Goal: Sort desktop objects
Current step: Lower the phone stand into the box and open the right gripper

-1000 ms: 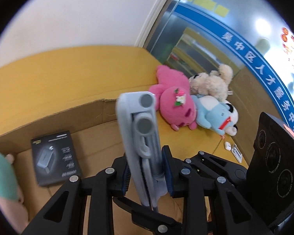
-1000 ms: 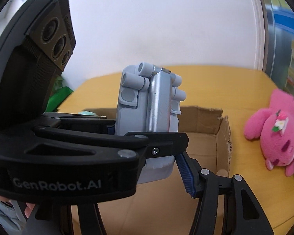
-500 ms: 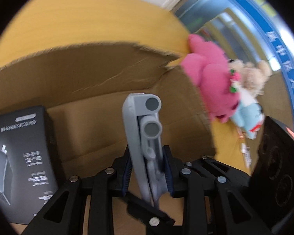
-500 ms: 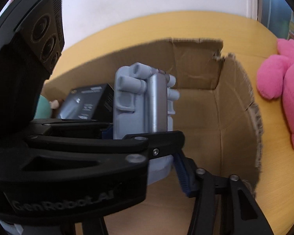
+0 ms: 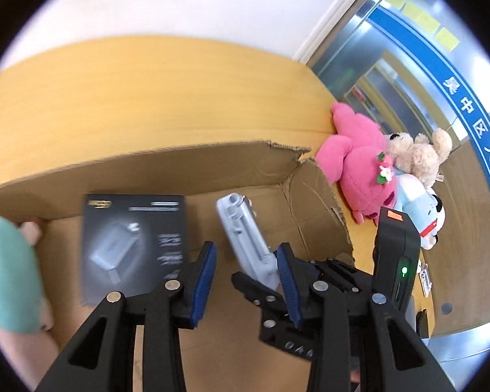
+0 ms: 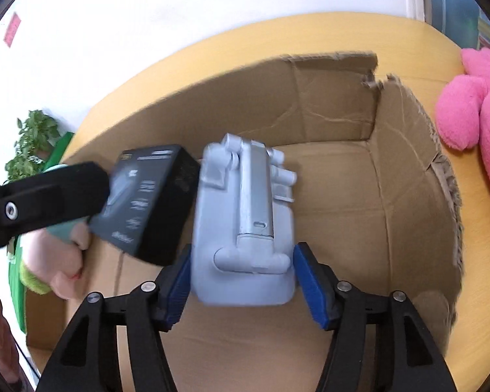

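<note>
The grey folding stand [image 6: 245,228] lies inside the cardboard box [image 6: 408,179], beside the black carton [image 6: 147,196]. Both the left gripper [image 5: 245,277] and right gripper [image 6: 243,281] stand open around it, not clamping. It looks rigid, light, smooth plastic; best taken across its flat base.

The folded light-grey plastic stand [image 6: 245,225] is motion-blurred in the right wrist view, its lower corners hidden behind blue pads [image 6: 313,287] — contact cannot be told. The print on the black cardboard product box [image 5: 134,245] is too smeared to read. A pink plush toy [image 6: 473,114] is cut off by the right edge, and a teal-and-peach soft toy [image 5: 6,271] by the left.
</note>
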Demonstrator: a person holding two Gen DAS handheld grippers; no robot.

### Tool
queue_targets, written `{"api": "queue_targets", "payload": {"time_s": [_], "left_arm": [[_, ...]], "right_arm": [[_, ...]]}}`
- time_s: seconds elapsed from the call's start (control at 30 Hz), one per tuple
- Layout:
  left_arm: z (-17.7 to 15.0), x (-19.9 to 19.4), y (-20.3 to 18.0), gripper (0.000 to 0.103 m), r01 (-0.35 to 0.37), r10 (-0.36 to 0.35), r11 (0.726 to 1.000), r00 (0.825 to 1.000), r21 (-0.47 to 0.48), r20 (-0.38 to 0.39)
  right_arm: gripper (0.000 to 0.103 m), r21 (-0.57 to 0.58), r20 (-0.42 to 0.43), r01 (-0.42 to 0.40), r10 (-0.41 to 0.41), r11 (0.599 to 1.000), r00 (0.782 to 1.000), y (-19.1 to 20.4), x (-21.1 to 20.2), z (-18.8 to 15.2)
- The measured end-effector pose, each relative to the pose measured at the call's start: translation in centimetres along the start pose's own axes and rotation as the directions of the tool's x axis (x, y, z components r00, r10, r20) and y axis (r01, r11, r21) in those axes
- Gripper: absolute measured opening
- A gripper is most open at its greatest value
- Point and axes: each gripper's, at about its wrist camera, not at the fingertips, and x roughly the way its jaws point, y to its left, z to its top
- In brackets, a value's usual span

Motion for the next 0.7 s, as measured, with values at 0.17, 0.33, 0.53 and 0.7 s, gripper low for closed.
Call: {"api": "queue_targets", "payload": {"time_s": [0.17, 0.33, 0.53, 0.7], "left_arm": [[-1.9, -4.0, 1.0, 0.038, -0.022, 0.021, 1.0, 0.998, 0.014, 0.067], [-4.1, -6.3, 1.4, 0.038, -0.025, 0.024, 1.0, 0.994, 0.017, 0.103], [-7.6, -9.0, 2.5, 0.038, -0.044, 0.042, 0.999, 0.988, 0.013, 0.147], [-10.3, -11.0, 3.3, 0.038, -0.09, 0.089, 0.996, 0.978, -0.003, 0.187]], "right_arm": [[0.062, -0.07, 0.027, 0.055, -0.053, 0.996, 0.998, 1.6, -1.5, -0.4], [0.059, -0.144, -0.016, 0.201, -0.205, 0.969, 0.979, 2.7, -0.2, 0.0], [0.046, -0.111, 0.046, 0.308, -0.305, 0.945, 0.951, 2.1, -1.3, 0.2], [0.045, -0.115, 0.072, 0.329, -0.323, 0.937, 0.944, 3.0, -3.0, -0.2]]}}
